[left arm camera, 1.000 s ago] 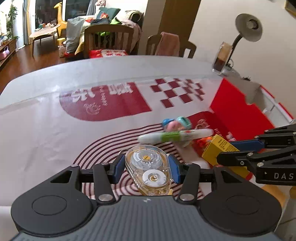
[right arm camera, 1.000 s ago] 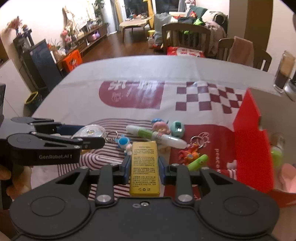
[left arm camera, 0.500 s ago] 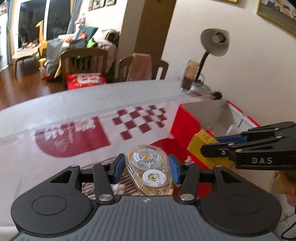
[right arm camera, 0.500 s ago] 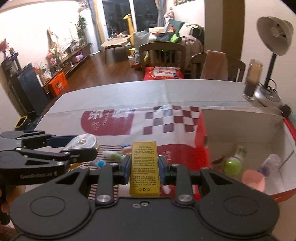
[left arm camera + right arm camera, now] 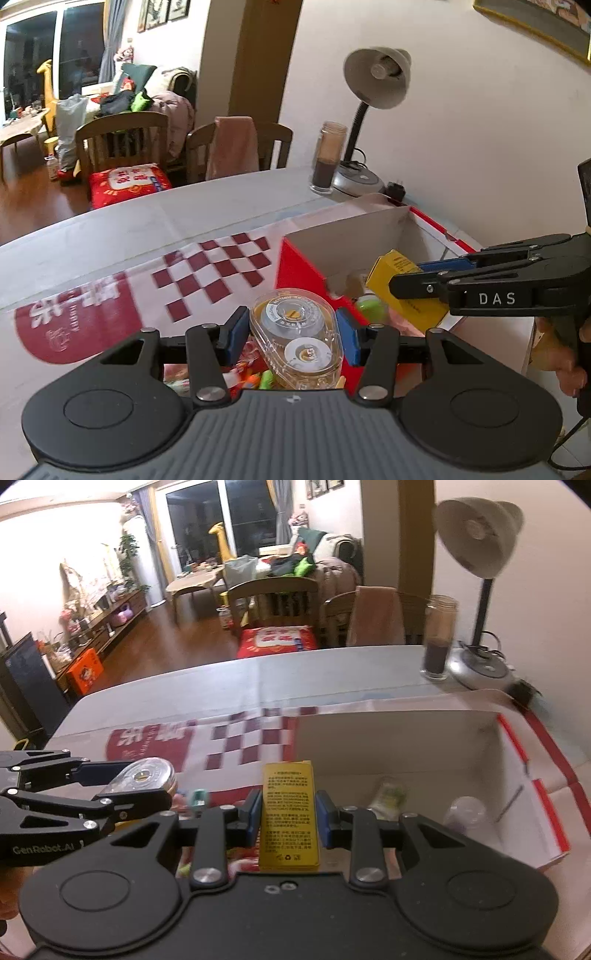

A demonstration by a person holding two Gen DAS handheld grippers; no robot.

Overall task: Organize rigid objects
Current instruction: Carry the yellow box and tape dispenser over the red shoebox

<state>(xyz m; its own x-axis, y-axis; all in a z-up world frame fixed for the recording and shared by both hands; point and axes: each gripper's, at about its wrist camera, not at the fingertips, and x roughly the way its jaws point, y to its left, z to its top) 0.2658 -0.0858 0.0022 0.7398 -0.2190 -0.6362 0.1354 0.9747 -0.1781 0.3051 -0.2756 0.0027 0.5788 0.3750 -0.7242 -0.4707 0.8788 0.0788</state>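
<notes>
My left gripper (image 5: pixel 291 332) is shut on a clear correction tape dispenser (image 5: pixel 297 336), held above the near red wall of the open box (image 5: pixel 354 229). My right gripper (image 5: pixel 290 814) is shut on a flat yellow box (image 5: pixel 290 819) and hangs over the box's inside. In the left wrist view the right gripper (image 5: pixel 397 282) comes in from the right with the yellow box (image 5: pixel 399 275) tilted over the box. From the right wrist view the left gripper (image 5: pixel 162 786) shows at the left with the tape dispenser (image 5: pixel 146 777). Inside the box lie a green-white bottle (image 5: pixel 389 794) and a clear round item (image 5: pixel 463 810).
A red and white printed cloth (image 5: pixel 110 302) covers the table. A tall dark jar (image 5: pixel 437 638) and a desk lamp (image 5: pixel 480 546) stand at the far right corner. Small toys (image 5: pixel 255 376) lie under my left gripper. Chairs (image 5: pixel 122 144) stand behind the table.
Both grippers have moved to the right and upward, from over the scattered toys on the cloth to the open box. Each keeps its grip on its object.
</notes>
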